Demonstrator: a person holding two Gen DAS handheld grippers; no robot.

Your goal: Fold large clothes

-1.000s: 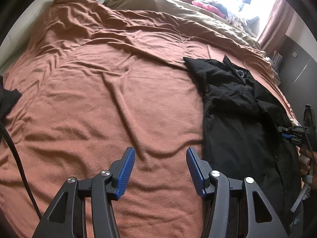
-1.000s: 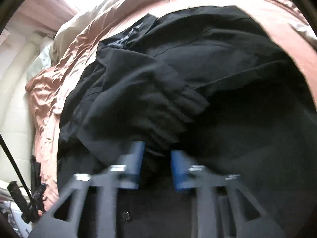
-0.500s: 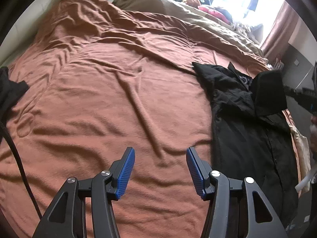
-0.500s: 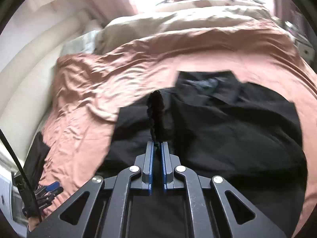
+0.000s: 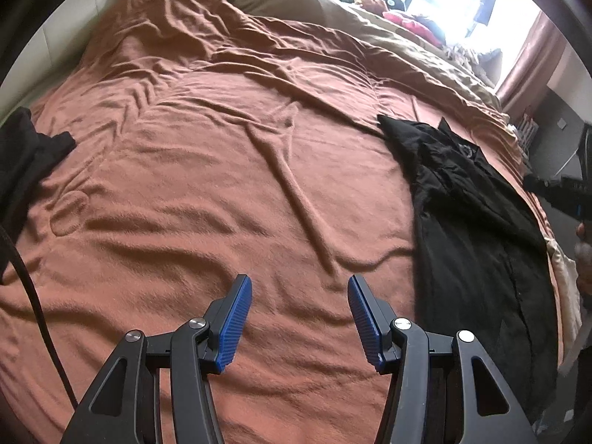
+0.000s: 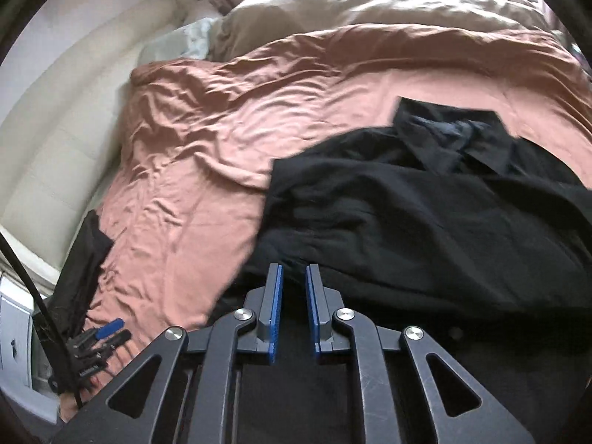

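A black collared shirt (image 6: 425,214) lies on the right side of the bed, collar (image 6: 451,129) at the far end, one sleeve (image 6: 333,192) laid across its body. My right gripper (image 6: 294,270) hovers over the shirt's near part. Its jaws are opening, a narrow gap shows, and no cloth is pinched between the pads. In the left wrist view the shirt (image 5: 466,214) lies to the right. My left gripper (image 5: 299,281) stands open above bare blanket, nothing between its fingers.
A rumpled brown blanket (image 5: 222,185) covers the bed, with a beige duvet (image 6: 370,11) at the far end. Another dark garment (image 5: 22,148) lies at the bed's left edge. A black cable (image 5: 33,296) hangs at the left. A hand (image 5: 584,255) shows at the right edge.
My right gripper closed on the sleeve, lifted it, carried it over the shirt and let it go; its jaws now stand slightly apart. My left gripper drifted a little and stayed open.
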